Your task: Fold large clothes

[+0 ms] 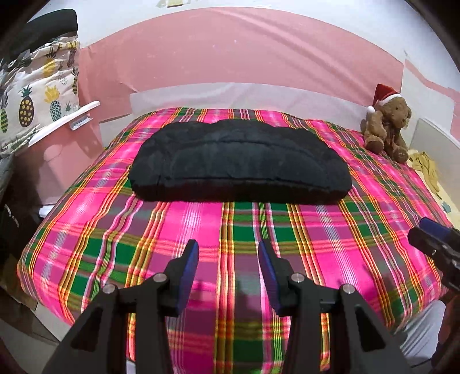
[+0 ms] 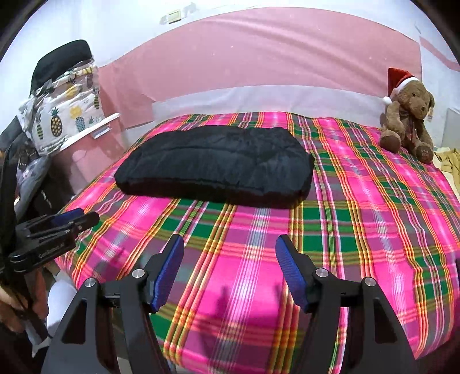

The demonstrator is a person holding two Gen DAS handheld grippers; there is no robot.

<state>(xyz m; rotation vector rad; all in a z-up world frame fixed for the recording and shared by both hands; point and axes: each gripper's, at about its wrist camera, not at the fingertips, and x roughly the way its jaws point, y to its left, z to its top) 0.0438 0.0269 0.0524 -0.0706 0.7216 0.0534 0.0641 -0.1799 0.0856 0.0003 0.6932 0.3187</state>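
Two hand-held grippers with black plastic arms and ribbed blue pads hover over the near end of a bed, both tipped downward toward the mattress. Seen from its own camera, the left gripper (image 1: pixel 228 267) stands with its jaws parted about halfway and nothing between them, only the bedcover below. Beside it, the right gripper (image 2: pixel 230 264) is spread somewhat wider and is likewise empty. Each shows at the edge of the other's view, side by side and apart, neither touching the cloth.

Across the middle of the bed lies the folded black padded garment (image 1: pixel 240 161), a thick, quilted bundle well ahead of both grippers. Its long axis runs crosswise to the bed, from the left side toward the right, with a straight folded edge facing the grippers and a rounder, lumpier edge toward the headboard. It lies flat on the pink, green and yellow plaid bedcover (image 1: pixel 316 230), which is pulled smooth over the mattress.

At the far right corner of the bed sits a brown plush dog in a red and white Santa hat (image 2: pixel 408 115), upright and well apart from the garment. To the left of the bed, a white fabric bag printed with pineapples (image 1: pixel 37 95) is heaped up with something dark on top of it (image 1: pixel 49 26); what that is cannot be made out. Behind the bed the wall is pink and white (image 1: pixel 244 49).
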